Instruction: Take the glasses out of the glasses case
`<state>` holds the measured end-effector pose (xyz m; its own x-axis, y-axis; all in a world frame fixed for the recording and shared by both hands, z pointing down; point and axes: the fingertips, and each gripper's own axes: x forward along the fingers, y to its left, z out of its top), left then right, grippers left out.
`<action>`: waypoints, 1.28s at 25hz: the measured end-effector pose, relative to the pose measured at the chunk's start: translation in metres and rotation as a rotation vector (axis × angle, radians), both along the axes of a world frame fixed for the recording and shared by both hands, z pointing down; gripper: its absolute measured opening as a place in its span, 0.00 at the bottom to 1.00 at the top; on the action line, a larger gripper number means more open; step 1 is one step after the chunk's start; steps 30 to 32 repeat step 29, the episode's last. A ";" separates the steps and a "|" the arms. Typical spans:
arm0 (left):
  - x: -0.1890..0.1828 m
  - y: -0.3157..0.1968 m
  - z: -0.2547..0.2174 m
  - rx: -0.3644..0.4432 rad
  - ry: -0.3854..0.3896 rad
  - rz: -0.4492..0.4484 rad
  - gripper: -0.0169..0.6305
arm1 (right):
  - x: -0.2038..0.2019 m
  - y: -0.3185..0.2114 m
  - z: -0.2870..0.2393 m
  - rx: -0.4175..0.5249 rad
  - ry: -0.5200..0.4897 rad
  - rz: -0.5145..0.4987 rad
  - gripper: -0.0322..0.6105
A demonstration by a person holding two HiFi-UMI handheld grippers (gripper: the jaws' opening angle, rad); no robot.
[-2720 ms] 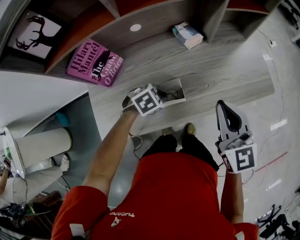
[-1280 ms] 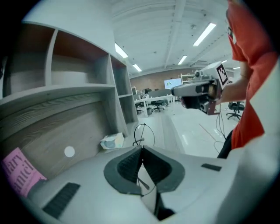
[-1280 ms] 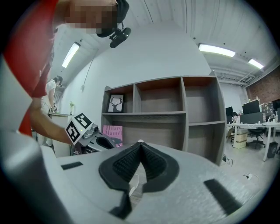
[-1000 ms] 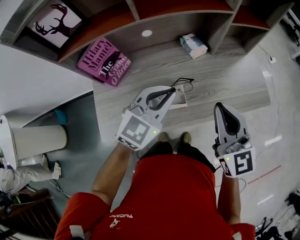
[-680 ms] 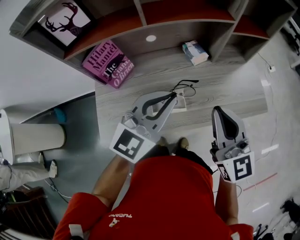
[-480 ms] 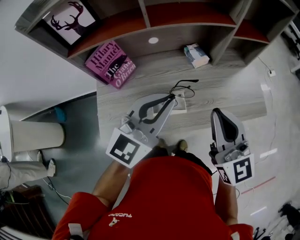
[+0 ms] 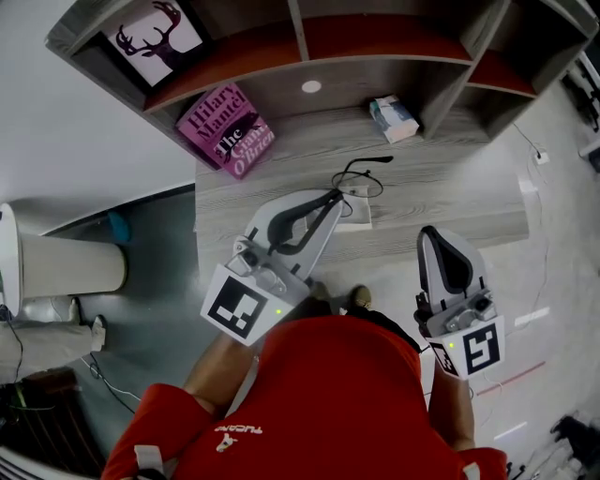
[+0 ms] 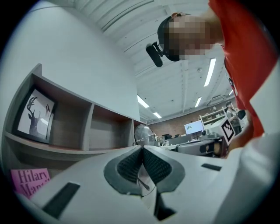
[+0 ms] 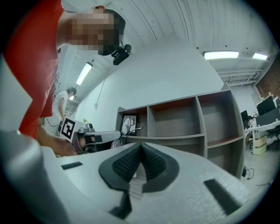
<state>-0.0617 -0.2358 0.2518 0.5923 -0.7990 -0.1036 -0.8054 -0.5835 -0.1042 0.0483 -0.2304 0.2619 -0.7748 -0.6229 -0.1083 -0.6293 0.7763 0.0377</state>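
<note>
The glasses point(image 7: 361, 178) are thin, black-framed and hang in the air above the grey wooden shelf top point(image 7: 450, 183). My left gripper point(image 7: 336, 197) is shut on one of their thin arms, which runs between its pads point(image 8: 131, 166). One lens point(image 8: 143, 134) shows just past the tips of the left gripper point(image 8: 142, 148). The white glasses case point(image 7: 358, 214) lies on the shelf top under the left gripper, partly hidden by it. My right gripper point(image 7: 433, 234) is shut and empty, off to the right in front of the shelf edge. In the right gripper view the glasses point(image 9: 126, 126) show beyond my right gripper point(image 9: 140, 146).
A pink book point(image 7: 232, 129) leans at the back left of the shelf top. A small blue and white box point(image 7: 394, 117) lies at the back right. A framed deer picture point(image 7: 157, 28) stands in an upper compartment. A white cylinder point(image 7: 56, 267) stands on the floor at left.
My left gripper, earlier down at the open case, has lifted up and back with the glasses in its jaws. The right gripper has risen slightly and stayed shut.
</note>
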 end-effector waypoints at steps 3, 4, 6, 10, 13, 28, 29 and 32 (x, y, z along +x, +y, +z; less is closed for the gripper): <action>0.000 0.002 0.000 -0.003 -0.005 -0.001 0.05 | -0.002 0.004 0.000 0.003 0.005 -0.016 0.05; -0.001 0.003 -0.001 -0.003 -0.004 -0.003 0.05 | -0.004 0.005 0.000 0.004 0.005 -0.022 0.05; -0.002 0.004 -0.002 0.002 -0.004 -0.007 0.05 | -0.006 0.006 0.000 0.007 0.006 -0.030 0.05; -0.007 0.005 -0.004 0.010 -0.010 -0.011 0.05 | -0.010 0.008 0.000 0.010 0.006 -0.039 0.05; -0.008 0.006 -0.005 0.011 -0.007 -0.012 0.05 | -0.011 0.010 -0.001 0.012 0.005 -0.038 0.05; -0.008 0.007 -0.003 0.008 -0.006 0.009 0.05 | -0.010 0.013 0.002 0.009 0.009 -0.014 0.05; -0.008 0.008 -0.002 0.007 -0.007 0.011 0.05 | -0.010 0.013 0.003 0.009 0.009 -0.013 0.05; -0.008 0.008 -0.002 0.007 -0.007 0.011 0.05 | -0.010 0.013 0.003 0.009 0.009 -0.013 0.05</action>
